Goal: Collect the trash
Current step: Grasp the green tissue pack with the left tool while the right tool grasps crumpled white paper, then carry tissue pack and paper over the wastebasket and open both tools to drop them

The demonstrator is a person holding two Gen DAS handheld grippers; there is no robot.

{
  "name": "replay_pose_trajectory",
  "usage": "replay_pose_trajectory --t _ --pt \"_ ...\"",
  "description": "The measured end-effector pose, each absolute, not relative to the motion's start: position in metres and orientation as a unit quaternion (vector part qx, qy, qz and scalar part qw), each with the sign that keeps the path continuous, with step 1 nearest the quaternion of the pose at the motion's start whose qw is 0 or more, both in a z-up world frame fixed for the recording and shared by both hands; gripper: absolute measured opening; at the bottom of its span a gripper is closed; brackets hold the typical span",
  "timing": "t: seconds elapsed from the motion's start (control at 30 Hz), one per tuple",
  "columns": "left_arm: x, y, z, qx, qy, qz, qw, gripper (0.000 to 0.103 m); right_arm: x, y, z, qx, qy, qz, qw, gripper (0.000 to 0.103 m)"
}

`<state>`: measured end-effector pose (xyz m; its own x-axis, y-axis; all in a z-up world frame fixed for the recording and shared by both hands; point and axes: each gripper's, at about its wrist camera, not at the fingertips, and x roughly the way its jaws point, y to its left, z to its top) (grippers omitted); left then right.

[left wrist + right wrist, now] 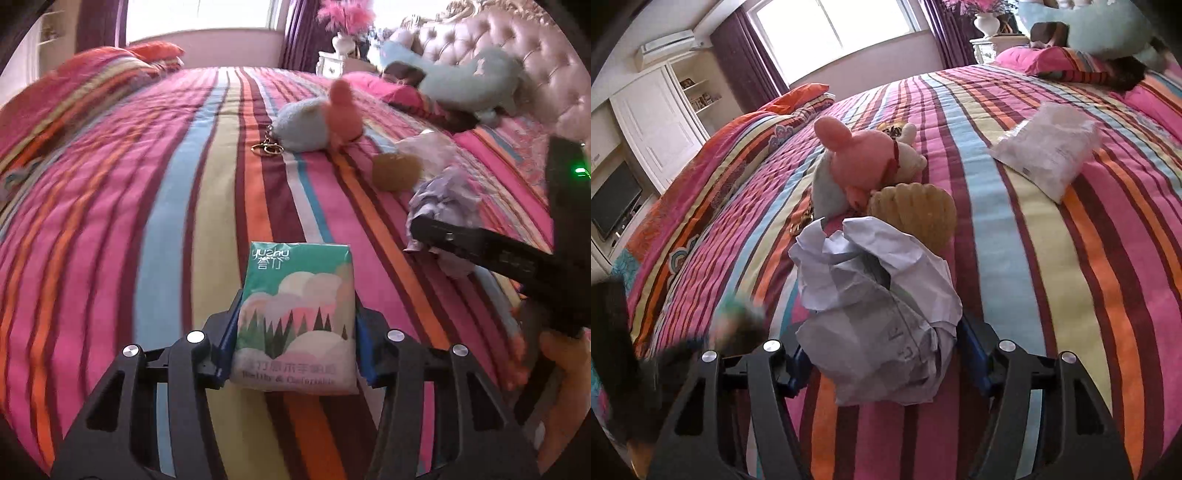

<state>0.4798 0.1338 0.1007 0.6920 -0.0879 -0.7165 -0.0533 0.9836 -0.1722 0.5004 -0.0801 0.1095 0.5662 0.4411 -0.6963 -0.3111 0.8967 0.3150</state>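
Bed [184, 206], striped quilt, soft and yielding: things pressed against it sink rather than slide, so a lift probably serves better than a drag. A tufted headboard [517, 48] closes the far right corner; a window [834, 29] with purple curtains stands beyond the far edge; a white cabinet [653, 122] and a dark screen [613, 203] line the wall off the left edge.

Folded duvet [713, 147], heaped along the left edge.

Clear bag [1049, 155], flat, toward the right edge, well apart from both grippers; thin film, likely slippery and very light.

Plush toys [864, 162], near the bed's middle, beside a tan round item [919, 210]; a key ring [266, 147] lies just beside them. Judged not trash.

Paper ball [879, 306], crumpled, sits between the right gripper [882, 354] jaws, which are closing on its lower half. It is light, springy and crushable; a hold across the bulk, as here, should keep it, whereas loose flaps would tear.

Tissue pack [295, 314], green and pink, is clamped at both side edges by the left gripper [293, 347], jaws narrow, above the near middle of the bed. The pack is soft, light and smooth-wrapped; it dents under the pads, so a mid-side hold suits it.
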Motion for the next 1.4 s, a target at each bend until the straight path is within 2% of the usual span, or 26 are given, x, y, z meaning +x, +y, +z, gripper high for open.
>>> replay_pose_trajectory --t 0.17,0.3,0.5,0.63,0.7,0.83,0.9,1.0,1.13,1.27,1.4 --pt "0.373 0.116 0.105 -0.118 0.374 -0.022 0.92 0.05 0.393 -0.113 0.122 0.117 0.38 0.238 0.886 0.063" --pt "0.271 0.107 0.11 -0.136 0.364 -0.025 0.921 0.05 0.309 -0.132 0.131 0.105 0.362 0.245 0.893 0.063" --pt "0.129 0.088 0.121 -0.131 0.34 -0.042 0.93 0.05 0.176 -0.178 0.172 0.116 0.321 0.296 0.892 0.063" --pt "0.049 0.068 0.109 -0.106 0.363 -0.066 0.923 0.05 0.09 -0.19 0.165 0.06 0.347 0.315 0.881 0.063" --pt "0.013 0.054 0.083 -0.087 0.407 -0.07 0.907 0.05 0.04 -0.196 0.136 0.045 0.403 0.321 0.856 0.063" --pt "-0.018 0.032 0.009 -0.095 0.512 -0.081 0.85 0.05 -0.008 -0.195 0.065 0.034 0.509 0.309 0.803 0.063" --pt "-0.02 0.023 -0.026 -0.102 0.557 -0.082 0.82 0.05 -0.018 -0.189 0.011 0.044 0.578 0.299 0.758 0.063" --pt "-0.015 0.009 -0.064 -0.069 0.6 -0.071 0.794 0.05 -0.021 -0.176 -0.03 0.032 0.63 0.295 0.717 0.063" --pt "-0.006 0.001 -0.099 -0.022 0.638 -0.051 0.768 0.05 -0.011 -0.153 -0.055 -0.015 0.652 0.294 0.699 0.063" --pt "-0.006 0.011 -0.127 -0.053 0.679 -0.055 0.73 0.05 -0.014 -0.135 -0.075 -0.043 0.674 0.283 0.681 0.063" --pt "-0.004 0.013 -0.131 -0.048 0.685 -0.059 0.725 0.051 -0.014 -0.125 -0.09 -0.058 0.694 0.285 0.659 0.063"
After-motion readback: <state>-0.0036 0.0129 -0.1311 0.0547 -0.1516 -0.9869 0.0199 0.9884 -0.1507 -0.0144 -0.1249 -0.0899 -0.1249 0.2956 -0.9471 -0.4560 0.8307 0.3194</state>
